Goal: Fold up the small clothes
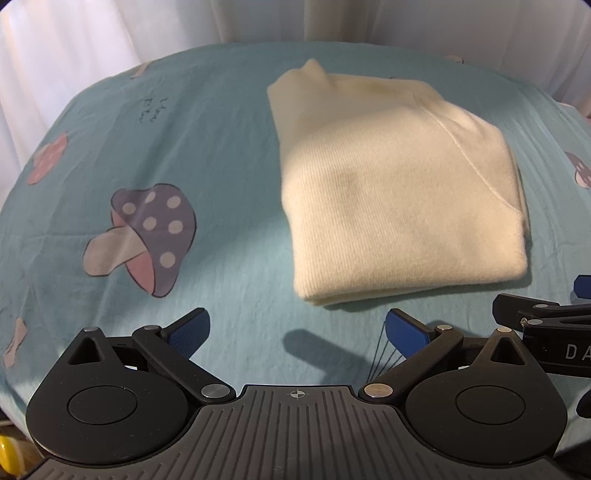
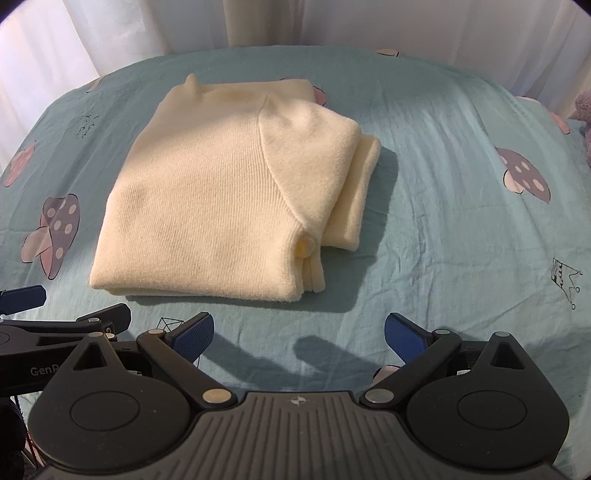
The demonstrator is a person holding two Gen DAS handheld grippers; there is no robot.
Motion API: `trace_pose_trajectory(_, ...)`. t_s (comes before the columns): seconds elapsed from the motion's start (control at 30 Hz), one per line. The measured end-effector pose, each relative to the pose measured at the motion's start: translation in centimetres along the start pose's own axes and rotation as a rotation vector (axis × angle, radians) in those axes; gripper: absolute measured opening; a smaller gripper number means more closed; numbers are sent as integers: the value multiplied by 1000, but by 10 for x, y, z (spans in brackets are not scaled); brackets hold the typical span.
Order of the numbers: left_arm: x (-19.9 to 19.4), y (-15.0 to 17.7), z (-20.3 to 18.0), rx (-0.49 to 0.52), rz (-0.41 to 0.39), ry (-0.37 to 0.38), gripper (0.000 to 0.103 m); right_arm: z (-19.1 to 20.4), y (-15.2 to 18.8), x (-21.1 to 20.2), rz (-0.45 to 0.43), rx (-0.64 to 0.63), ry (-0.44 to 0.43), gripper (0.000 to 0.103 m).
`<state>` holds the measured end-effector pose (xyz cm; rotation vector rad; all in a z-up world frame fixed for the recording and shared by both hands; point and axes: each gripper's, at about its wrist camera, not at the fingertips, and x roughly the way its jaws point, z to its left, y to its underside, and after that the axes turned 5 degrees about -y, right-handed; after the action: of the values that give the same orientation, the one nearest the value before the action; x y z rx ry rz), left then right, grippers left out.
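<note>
A cream knit sweater point(image 1: 388, 184) lies folded into a compact stack on the teal bedsheet point(image 1: 221, 221). In the right wrist view the sweater point(image 2: 221, 199) shows layered folded edges on its right side. My left gripper point(image 1: 297, 332) is open and empty, just short of the sweater's near edge. My right gripper point(image 2: 299, 334) is open and empty, also short of the near edge. The right gripper's fingers show at the right edge of the left wrist view point(image 1: 535, 314). The left gripper's fingers show at the left edge of the right wrist view point(image 2: 74, 325).
The sheet carries mushroom prints point(image 1: 147, 229) and a small crown drawing point(image 2: 565, 280). White curtains point(image 2: 147, 29) hang behind the bed's far edge. A purple plush thing point(image 2: 585, 110) sits at the far right.
</note>
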<state>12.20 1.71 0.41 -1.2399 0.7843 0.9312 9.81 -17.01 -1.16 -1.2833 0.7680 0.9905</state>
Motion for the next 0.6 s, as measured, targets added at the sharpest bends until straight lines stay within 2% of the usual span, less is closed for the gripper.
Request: trace_pose_trajectory(0.6,1,0,0,10,8,2,103,1,-2,-4,-18,-2,20,99)
